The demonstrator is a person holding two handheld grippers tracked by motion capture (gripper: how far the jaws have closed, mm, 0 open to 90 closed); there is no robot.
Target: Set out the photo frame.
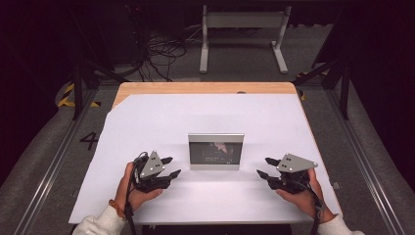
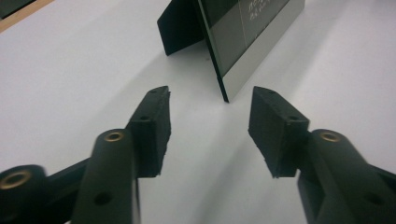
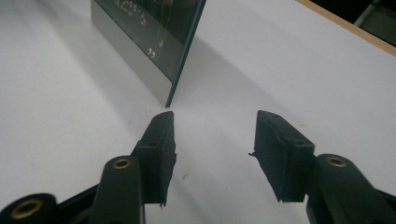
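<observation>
Upright picture frame (image 1: 216,151) mid-table, left claw (image 1: 171,166), right claw (image 1: 265,167) gaping beside its edges

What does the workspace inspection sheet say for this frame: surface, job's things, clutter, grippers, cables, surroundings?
Surface: white sheet over a wooden table.
Job's things: picture frame upright mid-table, propped on its back stand.
Clutter: nothing seen.
Grippers: left gripper and right gripper open, flanking the frame, apart from it, nothing between the jaws.
Cables: one trails from each gripper; loose bundle on the floor behind.
Surroundings: dark room, white stand beyond the table, floor rails.
</observation>
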